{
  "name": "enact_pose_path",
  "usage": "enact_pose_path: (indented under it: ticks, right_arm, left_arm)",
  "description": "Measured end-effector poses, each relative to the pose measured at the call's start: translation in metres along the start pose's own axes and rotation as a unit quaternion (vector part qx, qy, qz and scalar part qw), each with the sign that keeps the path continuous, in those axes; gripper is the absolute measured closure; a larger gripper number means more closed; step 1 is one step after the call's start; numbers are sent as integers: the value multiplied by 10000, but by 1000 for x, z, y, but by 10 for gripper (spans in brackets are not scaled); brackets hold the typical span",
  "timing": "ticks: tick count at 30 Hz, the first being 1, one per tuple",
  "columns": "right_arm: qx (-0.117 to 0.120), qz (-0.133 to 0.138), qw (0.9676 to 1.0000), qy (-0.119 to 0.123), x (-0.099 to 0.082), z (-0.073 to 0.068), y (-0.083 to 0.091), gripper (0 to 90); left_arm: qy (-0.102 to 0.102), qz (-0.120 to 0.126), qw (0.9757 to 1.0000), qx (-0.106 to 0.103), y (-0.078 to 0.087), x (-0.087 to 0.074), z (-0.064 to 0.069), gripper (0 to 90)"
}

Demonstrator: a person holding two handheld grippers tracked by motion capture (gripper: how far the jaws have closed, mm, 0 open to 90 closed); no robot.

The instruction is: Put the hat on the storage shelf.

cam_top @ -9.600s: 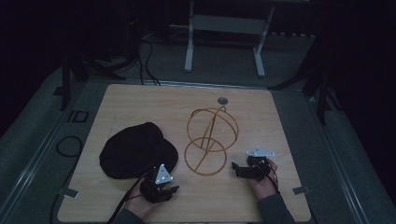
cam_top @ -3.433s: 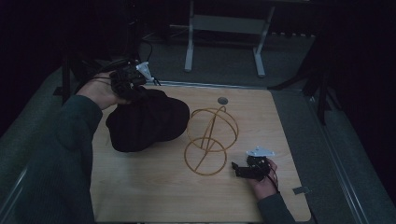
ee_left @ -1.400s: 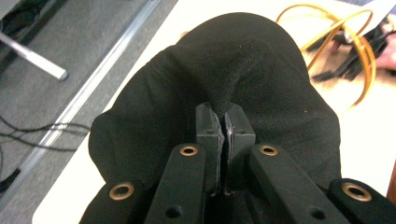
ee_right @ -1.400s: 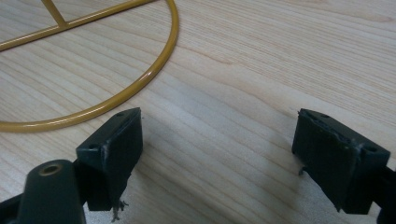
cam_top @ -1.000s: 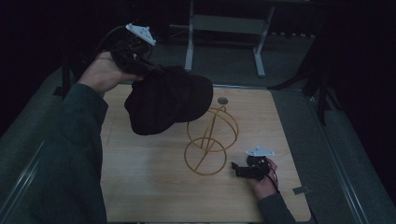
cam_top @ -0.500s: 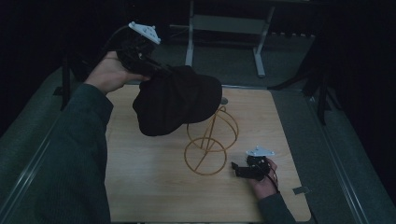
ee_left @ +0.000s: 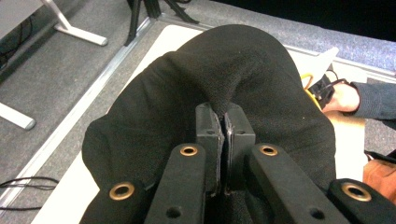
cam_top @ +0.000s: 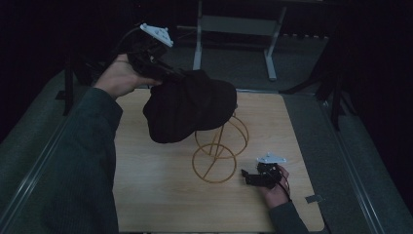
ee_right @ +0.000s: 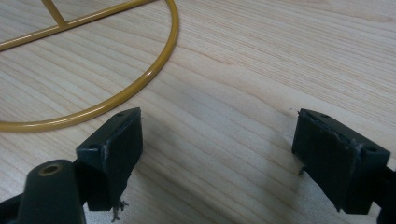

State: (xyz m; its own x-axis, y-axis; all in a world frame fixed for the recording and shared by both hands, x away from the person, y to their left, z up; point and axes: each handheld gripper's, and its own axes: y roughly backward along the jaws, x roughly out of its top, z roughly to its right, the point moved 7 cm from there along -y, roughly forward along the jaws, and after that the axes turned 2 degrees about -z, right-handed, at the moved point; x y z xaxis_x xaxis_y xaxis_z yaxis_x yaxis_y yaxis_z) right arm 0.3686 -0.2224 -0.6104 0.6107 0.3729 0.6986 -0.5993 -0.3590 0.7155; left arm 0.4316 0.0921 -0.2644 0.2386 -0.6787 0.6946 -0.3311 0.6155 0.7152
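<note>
Wooden table (cam_top: 146,204) under dim light, seen from above. Nearest, the right gripper (cam_top: 249,176) rests on the table, jaws wide and empty, just beside the stand (cam_top: 218,148) (a gold wire frame). Farther back, the left gripper (cam_top: 168,77) pinches a black cap (cam_top: 190,111) in the air, over the stand's top. The step looks like hanging the cap; next, lower it squarely onto the frame.

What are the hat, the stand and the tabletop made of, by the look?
Black hat: soft matte fabric, probably felt or knit; it bunches where the left hand-held gripper pinches it.
Gold wire stand: thin rod with a glossy finish, likely painted or coated metal.
Tabletop: pale wood grain, smooth; whether laminate or real wood is unclear.
</note>
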Motion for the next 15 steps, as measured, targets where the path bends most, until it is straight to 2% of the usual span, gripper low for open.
enact_pose_path:
  ticks: [6, 15]
  right_arm:
    - [0, -1, 10000, 1, 0, 0, 0, 161]
    - [0, 2, 10000, 1, 0, 0, 0, 161]
  left_arm:
    - [-88, -152, 9998, -14, -9, 5, 7, 866]
    - [-190, -213, 9996, -69, -20, 15, 15, 866]
